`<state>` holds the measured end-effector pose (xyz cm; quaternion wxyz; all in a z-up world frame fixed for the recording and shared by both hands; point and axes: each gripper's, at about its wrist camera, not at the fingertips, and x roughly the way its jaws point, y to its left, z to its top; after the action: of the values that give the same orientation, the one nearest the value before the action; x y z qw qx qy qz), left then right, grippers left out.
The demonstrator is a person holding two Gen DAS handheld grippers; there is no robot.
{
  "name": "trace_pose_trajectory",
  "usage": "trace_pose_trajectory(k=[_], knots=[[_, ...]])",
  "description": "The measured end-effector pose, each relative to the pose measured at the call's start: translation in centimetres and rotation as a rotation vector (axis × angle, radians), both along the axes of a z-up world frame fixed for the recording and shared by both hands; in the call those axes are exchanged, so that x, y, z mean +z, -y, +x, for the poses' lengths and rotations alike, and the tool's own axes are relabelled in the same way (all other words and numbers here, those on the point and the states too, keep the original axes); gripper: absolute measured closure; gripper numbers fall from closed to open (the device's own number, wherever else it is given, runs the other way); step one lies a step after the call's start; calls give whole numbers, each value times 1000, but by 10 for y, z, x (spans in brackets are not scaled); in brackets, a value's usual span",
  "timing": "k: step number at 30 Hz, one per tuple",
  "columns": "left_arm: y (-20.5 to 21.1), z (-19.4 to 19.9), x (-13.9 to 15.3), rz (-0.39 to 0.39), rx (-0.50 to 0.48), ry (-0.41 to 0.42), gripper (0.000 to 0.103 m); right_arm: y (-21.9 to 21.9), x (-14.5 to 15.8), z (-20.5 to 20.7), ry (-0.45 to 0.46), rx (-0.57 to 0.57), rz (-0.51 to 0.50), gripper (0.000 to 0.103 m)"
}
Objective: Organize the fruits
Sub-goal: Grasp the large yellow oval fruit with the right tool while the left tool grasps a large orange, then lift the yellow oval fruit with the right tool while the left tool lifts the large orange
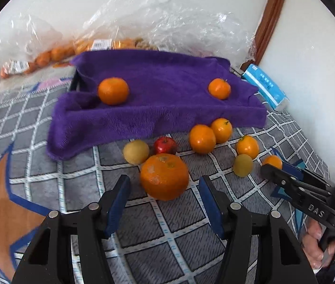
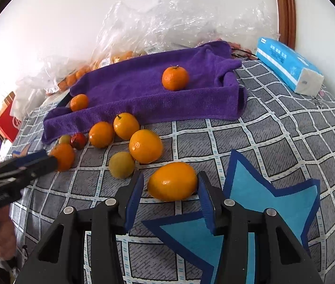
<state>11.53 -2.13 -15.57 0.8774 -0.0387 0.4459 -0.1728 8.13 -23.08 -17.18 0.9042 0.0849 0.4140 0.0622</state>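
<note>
A purple towel [image 1: 158, 108] is draped over a dark tray at the back of the bed, with two oranges [image 1: 113, 91] [image 1: 219, 88] on it. Loose fruit lies in front of it: a red apple [image 1: 165, 145], a yellow fruit [image 1: 136, 151] and several oranges. My left gripper [image 1: 165, 181] is open, and a large orange [image 1: 164, 165] sits just past its fingertips with gaps on both sides. My right gripper [image 2: 171, 177] is open around a smooth orange [image 2: 172, 184] resting on the bedspread. Its right pad is at the skin and its left pad a little off.
Clear plastic bags [image 1: 56, 54] with more oranges lie against the wall behind the towel. A blue tissue pack [image 1: 265, 86] lies at the back right. The checked grey bedspread [image 1: 143, 236] covers everything. A red box [image 2: 9, 123] stands beyond the bed's left edge.
</note>
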Motion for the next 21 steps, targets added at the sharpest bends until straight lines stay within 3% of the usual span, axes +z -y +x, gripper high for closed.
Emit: trace_pose_trajectory(k=[2, 3, 7, 13, 18, 21], knots=[[0, -1, -1, -15, 12, 9, 61, 2, 0, 0, -1, -4, 15, 57], [1, -1, -1, -13, 13, 8, 63, 2, 0, 0, -1, -5, 21, 57], [-4, -4, 2, -5, 18, -1, 63, 6, -1, 2, -9, -6, 53, 57], [-29, -20, 5, 98, 83, 41, 63, 10, -3, 2, -16, -2, 99, 57], [-43, -21, -1, 43, 116, 30, 61, 9, -4, 3, -17, -2, 97, 56], [-40, -20, -4, 59, 114, 45, 59, 6, -4, 3, -18, -6, 77, 56]])
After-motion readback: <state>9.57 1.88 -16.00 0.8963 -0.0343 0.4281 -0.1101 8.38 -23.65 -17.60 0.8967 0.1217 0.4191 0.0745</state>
